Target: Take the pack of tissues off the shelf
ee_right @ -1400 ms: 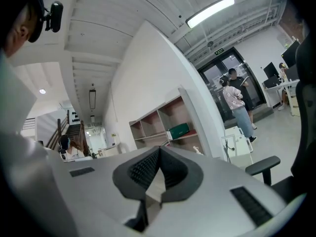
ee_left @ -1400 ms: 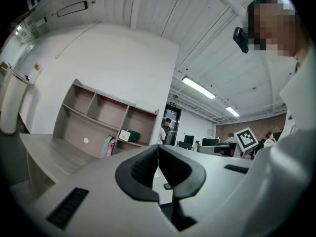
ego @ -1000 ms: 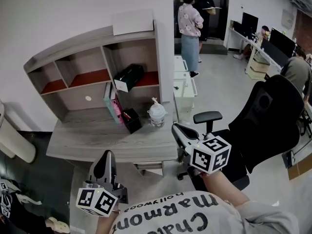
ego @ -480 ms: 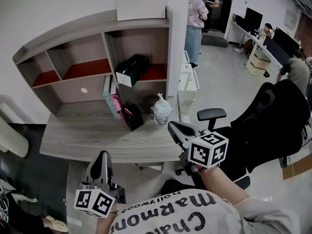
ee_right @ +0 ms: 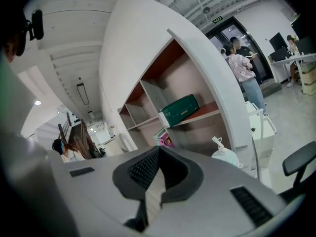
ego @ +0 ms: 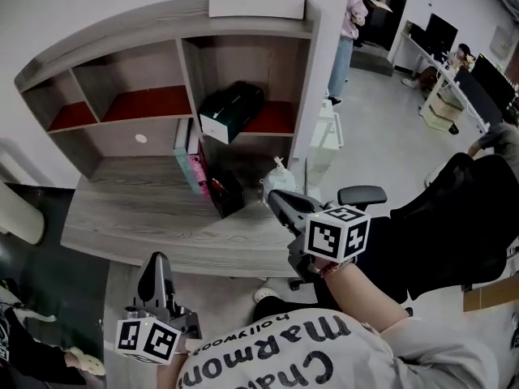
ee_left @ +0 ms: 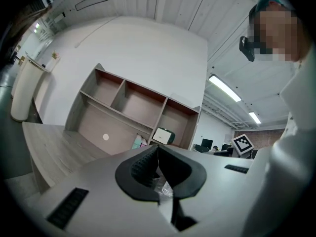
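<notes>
Grey wood-grain desk (ego: 122,225) against a white wall, carrying a shelf unit (ego: 182,67) with red-lined boards. On the right-hand red board, the pack of tissues (ego: 231,112), dark green with a white end. Lies flat, long axis slanted across the compartment, white end turned to the front left and jutting past the board's front edge. Open room above it up to the compartment's ceiling; side wall close on the right. Directly below, upright books (ego: 188,164) in teal and pink, a black box (ego: 225,194) leaning beside them, and a white knotted bag (ego: 278,178) near the desk's right edge, partly hidden by the right gripper (ego: 274,197). Right gripper held over the desk's front right corner, jaws fully together, gripping nothing. Left gripper (ego: 154,259) low, short of the desk's front edge, jaws likewise closed tip to tip and empty. Beside the desk, a white drawer unit (ego: 326,136) and a black office chair (ego: 454,209); wide open desk top to the left.
</notes>
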Motion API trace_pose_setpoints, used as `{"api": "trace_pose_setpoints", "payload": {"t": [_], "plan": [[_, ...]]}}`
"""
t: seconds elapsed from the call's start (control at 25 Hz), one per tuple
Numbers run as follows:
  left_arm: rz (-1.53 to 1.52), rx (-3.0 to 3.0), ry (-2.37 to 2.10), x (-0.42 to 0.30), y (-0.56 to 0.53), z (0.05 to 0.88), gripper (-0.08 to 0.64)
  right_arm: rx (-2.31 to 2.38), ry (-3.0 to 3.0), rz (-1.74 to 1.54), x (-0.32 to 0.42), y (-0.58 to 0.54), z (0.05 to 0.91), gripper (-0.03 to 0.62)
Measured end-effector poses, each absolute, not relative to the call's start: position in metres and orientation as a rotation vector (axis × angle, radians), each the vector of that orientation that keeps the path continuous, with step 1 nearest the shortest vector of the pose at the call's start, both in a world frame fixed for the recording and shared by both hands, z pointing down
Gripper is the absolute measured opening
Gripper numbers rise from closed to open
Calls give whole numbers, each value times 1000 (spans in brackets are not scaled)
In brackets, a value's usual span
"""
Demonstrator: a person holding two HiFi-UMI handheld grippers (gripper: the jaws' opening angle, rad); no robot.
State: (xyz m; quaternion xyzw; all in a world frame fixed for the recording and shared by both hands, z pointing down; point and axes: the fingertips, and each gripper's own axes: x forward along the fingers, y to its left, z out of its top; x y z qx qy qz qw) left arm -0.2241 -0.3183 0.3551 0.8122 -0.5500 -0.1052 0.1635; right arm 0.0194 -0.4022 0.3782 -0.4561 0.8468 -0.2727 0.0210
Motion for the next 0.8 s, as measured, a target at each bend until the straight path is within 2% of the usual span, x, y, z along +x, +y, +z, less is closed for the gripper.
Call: {"api": "trace_pose_setpoints", "payload": {"t": [0.48, 0.56, 0.72, 0.8], "plan": [[-331, 2145, -1798, -256, -333, 354, 17, -1234, 2656, -945, -4, -489, 378, 16], [-320, 2145, -1827, -258, -334, 349, 17, -1186, 2619, -1005, -7, -500, 378, 65], [-304, 2112, -1883, -267, -328, 347, 17, -1099, 2519, -1125, -15, -515, 380, 78], [-310, 2080, -1911, -275, -325, 347, 17, -1055, 2482, -1150, -19, -519, 377, 116]]}}
